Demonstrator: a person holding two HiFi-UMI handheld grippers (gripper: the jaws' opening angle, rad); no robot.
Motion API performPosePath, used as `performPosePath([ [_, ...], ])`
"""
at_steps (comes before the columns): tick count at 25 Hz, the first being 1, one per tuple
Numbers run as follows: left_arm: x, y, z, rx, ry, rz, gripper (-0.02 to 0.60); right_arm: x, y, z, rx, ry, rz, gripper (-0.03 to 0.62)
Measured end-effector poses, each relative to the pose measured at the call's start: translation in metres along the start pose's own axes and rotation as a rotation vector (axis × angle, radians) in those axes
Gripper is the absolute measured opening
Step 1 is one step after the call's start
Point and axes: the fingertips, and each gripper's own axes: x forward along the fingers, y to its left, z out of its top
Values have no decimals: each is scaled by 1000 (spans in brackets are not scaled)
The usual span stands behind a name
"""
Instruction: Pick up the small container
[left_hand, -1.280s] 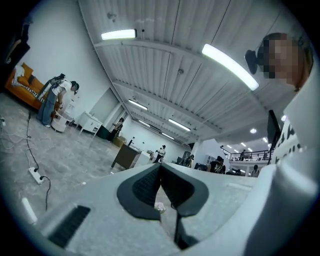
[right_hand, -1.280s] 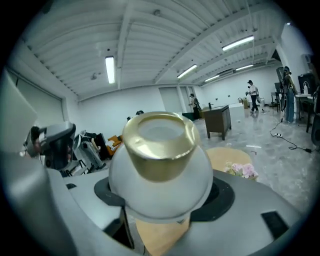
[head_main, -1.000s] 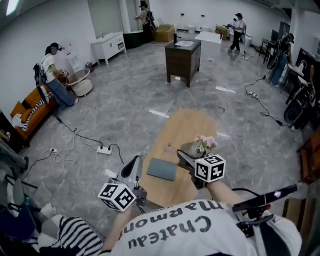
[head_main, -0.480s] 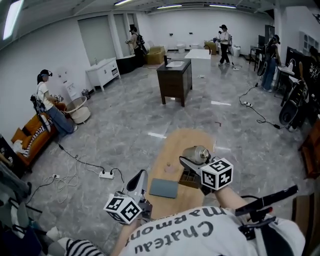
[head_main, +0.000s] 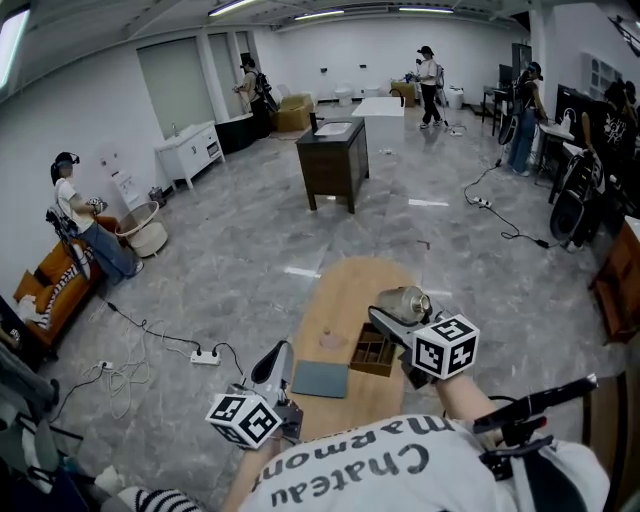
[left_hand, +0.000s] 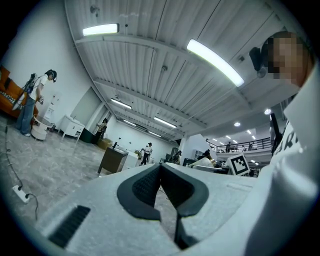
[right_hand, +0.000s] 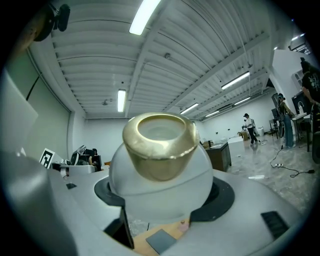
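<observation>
Small container held above the surface
The right hand-held gripper (head_main: 392, 318) grasps the round white container (right_hand: 159, 165) with the gold rim by its belly, over the wooden surface (head_main: 345, 290) beside a box (head_main: 372, 350). The left hand-held gripper (left_hand: 162, 180) is clenched on nothing. I think a steady squeeze and a slow lift are best, because the round body may slip

The only lettering I can read is at the bottom of the head view, printed upside down on the person's white shirt (head_main: 400, 470): "Chatea" and "Marmo", the remaining letters lost at the cloth's edge. The left gripper's cube (head_main: 243, 420) and the right gripper's cube (head_main: 445, 347) carry black-and-white square code markers.
</observation>
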Motion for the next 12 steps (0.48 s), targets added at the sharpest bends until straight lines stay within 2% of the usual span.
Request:
performPosePath([
  [6, 13, 15, -3, -2, 0, -23, 14, 7, -7, -5, 2, -14, -16, 336],
  [12, 16, -12, -4, -15, 15, -44, 14, -22, -14, 6, 0, -17, -43, 336],
])
